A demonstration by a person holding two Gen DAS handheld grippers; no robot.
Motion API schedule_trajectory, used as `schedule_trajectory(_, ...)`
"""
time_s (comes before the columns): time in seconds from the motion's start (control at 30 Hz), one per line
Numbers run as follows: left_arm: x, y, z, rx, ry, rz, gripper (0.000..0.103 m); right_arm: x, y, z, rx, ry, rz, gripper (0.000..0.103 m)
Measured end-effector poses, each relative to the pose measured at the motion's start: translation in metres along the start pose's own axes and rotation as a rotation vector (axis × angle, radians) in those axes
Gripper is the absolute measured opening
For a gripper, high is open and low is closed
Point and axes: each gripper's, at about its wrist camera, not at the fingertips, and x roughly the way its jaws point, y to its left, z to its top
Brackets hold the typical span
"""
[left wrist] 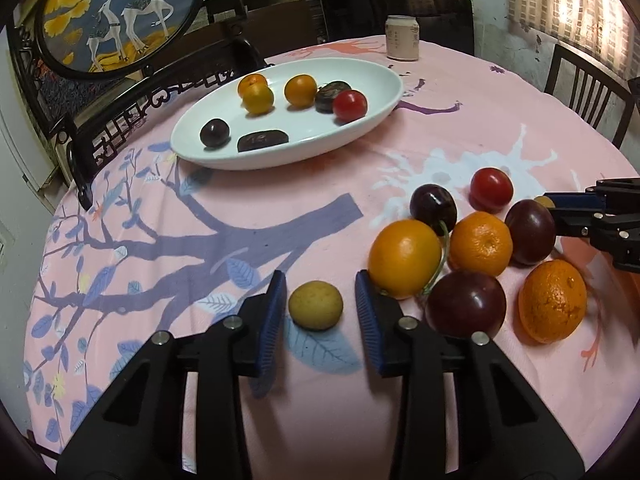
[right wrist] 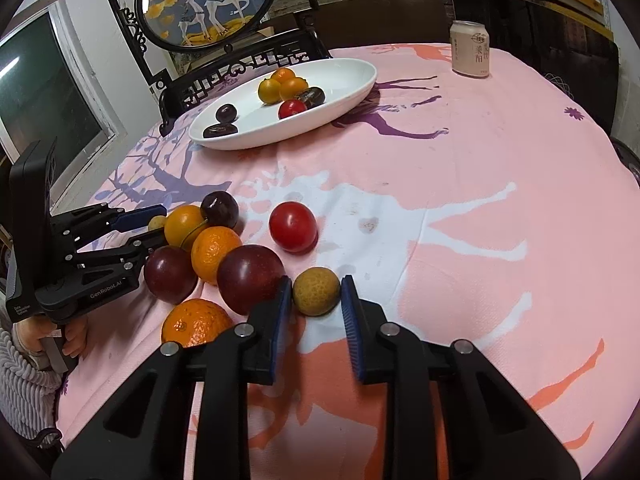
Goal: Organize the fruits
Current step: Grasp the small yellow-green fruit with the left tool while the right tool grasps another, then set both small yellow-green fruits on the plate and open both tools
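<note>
Now, both grippers low over loose fruit on the pink tablecloth (left wrist: 280, 200).
Upper centre, white oval dish (left wrist: 312, 136) partly filled; lower right, heap of oranges and plums (left wrist: 480, 244); bottom centre, left gripper (left wrist: 321, 276) set narrow around a yellow-brown fruit (left wrist: 316, 305), slivers of cloth showing either side; bottom centre of the right wrist view, right gripper (right wrist: 316, 280) clamped on a speckled tan fruit (right wrist: 317, 291).
</note>
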Motion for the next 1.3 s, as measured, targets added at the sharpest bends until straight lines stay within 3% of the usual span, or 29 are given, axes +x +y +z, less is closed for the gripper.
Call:
schedule_trajectory(0.17,-0.003,-0.003,-0.002,0.008,-0.003,-0.016,0.026,0.000,0.002,0.000,-0.014,0.001,-0.011,0.027)
schedule_trajectory(0.43,-0.011,0.007,-0.005,-0.057,-0.025,-0.046,0.026,0.000,0.000,0.001,-0.007,0.005,0.001,0.024)
schedule_trajectory(0.6,-0.023,0.013,-0.003,-0.079,-0.066,-0.012,0.026,-0.013,-0.006,0.007,0.019,-0.060,0.002,0.024)
schedule_trajectory(0.73,-0.032,0.032,0.016,-0.133,-0.094,-0.017,0.026,-0.021,-0.004,0.032,0.010,-0.091,0.005,0.024)
schedule_trajectory(0.9,-0.026,0.062,0.069,-0.192,-0.128,0.021,0.026,-0.012,0.013,0.090,-0.036,-0.119,0.008,0.024)
schedule_trajectory(1.1,0.026,0.087,0.119,-0.267,-0.087,0.032,0.026,0.040,0.027,0.146,-0.005,-0.083,0.076,0.024)
schedule_trajectory(1.3,0.073,0.085,0.125,-0.277,-0.026,0.003,0.029,0.087,0.044,0.166,-0.026,-0.033,0.128,0.025)
